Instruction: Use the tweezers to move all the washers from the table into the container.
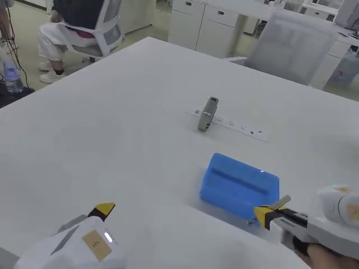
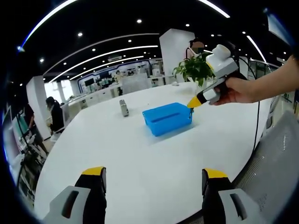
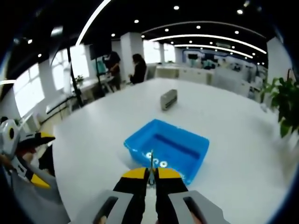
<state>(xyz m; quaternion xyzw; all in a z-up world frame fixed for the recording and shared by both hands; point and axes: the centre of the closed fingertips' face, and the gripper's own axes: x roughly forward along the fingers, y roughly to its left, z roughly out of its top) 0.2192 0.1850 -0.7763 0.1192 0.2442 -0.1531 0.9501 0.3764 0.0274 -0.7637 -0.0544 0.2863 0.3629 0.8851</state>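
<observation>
My right gripper (image 3: 152, 173) has its yellow-tipped jaws clenched on the thin metal tweezers (image 3: 152, 161). In the right gripper view their tips point toward 12 o'clock, over the near wall of the blue rectangular plastic container (image 3: 187, 147). Small silver ring-shaped washers (image 3: 162, 164) lie on the container's floor just beside the tips; I cannot tell whether the tips touch one. My left gripper (image 2: 154, 173) has its jaws released, spread wide with nothing between them, near the edge of the white counter (image 2: 117, 154) and well apart from the container. In the left gripper view the container sits at 12 o'clock, and my hand (image 2: 236, 91) holds the right gripper at the container's 2 o'clock corner. In the head view a grey upright block (image 1: 207, 114) stands on the counter at 11 o'clock from the container, beside a flush socket strip (image 1: 238, 126). A green potted plant (image 2: 196, 67) stands behind the right gripper. A person sits in a white office chair (image 1: 109, 25) at the head view's 10 o'clock.
</observation>
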